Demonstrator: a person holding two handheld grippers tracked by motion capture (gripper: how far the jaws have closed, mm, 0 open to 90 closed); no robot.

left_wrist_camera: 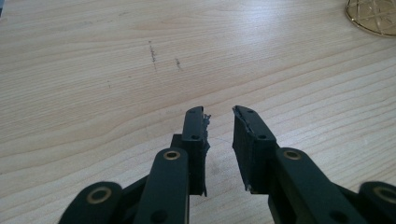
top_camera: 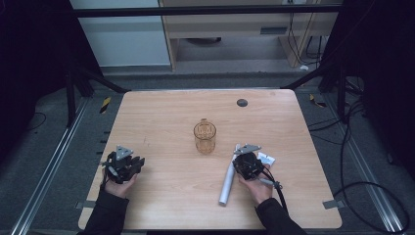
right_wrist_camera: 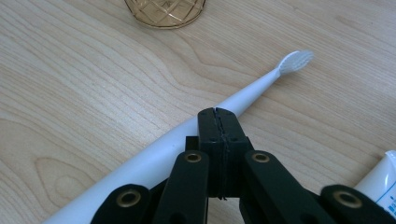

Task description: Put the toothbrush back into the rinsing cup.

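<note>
Evidently I was at the approach step: my right gripper (right_wrist_camera: 218,112) hung just over the toothbrush (right_wrist_camera: 252,93) lying on the table (top_camera: 161,117) near the cup (top_camera: 204,137), its jaws pressed together on nothing. My left gripper (left_wrist_camera: 219,116) idled well apart, jaws narrow with a small gap, empty. Next, I judged, the right jaws needed opening and lowering astride the handle.

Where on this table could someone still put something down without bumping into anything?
The far strip of the light wooden table behind the amber glass mug is bare, as is the middle between both claws. It's crowded near the right claw, beside the white electric toothbrush and small white tube.
</note>
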